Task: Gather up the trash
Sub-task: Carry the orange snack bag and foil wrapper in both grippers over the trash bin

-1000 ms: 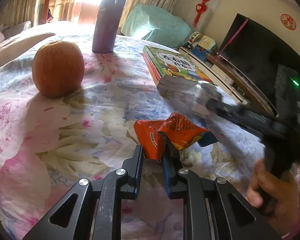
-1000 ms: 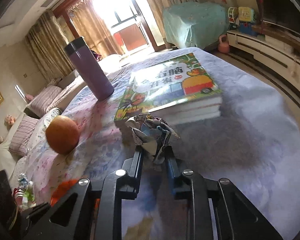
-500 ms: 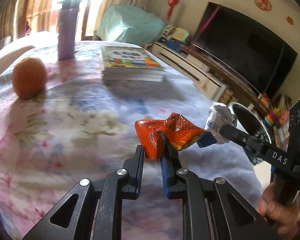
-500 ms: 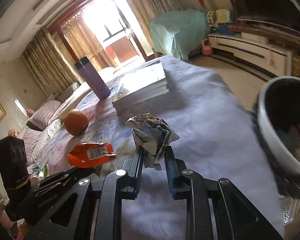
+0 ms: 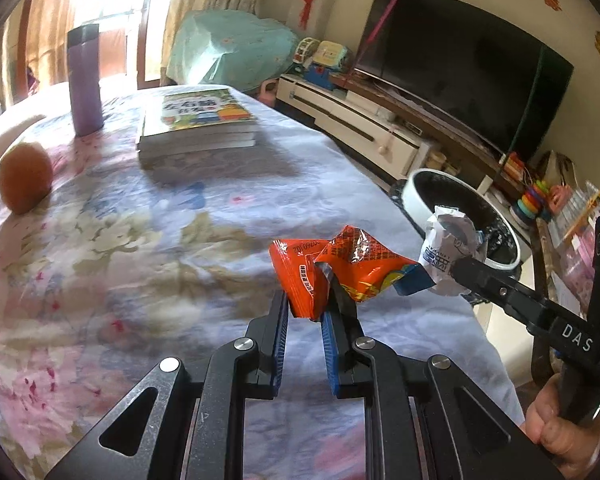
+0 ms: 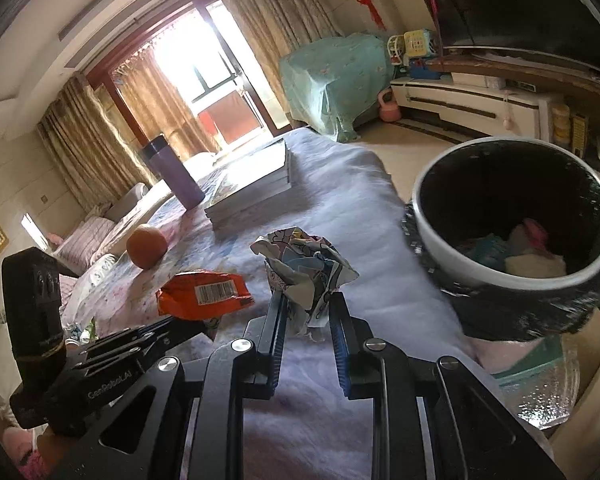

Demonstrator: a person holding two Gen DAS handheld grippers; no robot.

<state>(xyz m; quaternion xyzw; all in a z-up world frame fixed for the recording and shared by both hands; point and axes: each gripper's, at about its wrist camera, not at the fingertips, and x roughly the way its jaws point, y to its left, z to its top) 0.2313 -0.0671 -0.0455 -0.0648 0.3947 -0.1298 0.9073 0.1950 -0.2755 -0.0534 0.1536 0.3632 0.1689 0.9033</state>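
My left gripper [image 5: 306,300] is shut on an orange snack wrapper [image 5: 340,266] and holds it above the flowered tablecloth. That wrapper also shows in the right wrist view [image 6: 204,294]. My right gripper [image 6: 306,304] is shut on a crumpled white printed wrapper [image 6: 302,266], also in the left wrist view [image 5: 450,246]. A round trash bin [image 6: 512,236] with a white rim and black liner stands beside the table's edge, right of the right gripper, with some trash inside. It shows in the left wrist view [image 5: 416,196] behind the crumpled wrapper.
On the table stand a stack of books [image 5: 198,124], a purple flask [image 5: 85,80] and an orange [image 5: 25,178]. A TV [image 5: 460,60] on a low cabinet [image 5: 360,128] lines the right wall. A teal-covered object [image 5: 228,52] stands by the window.
Both grippers have carried their wrappers away from the books toward the table's edge. The trash bin has come closer and larger in both views.
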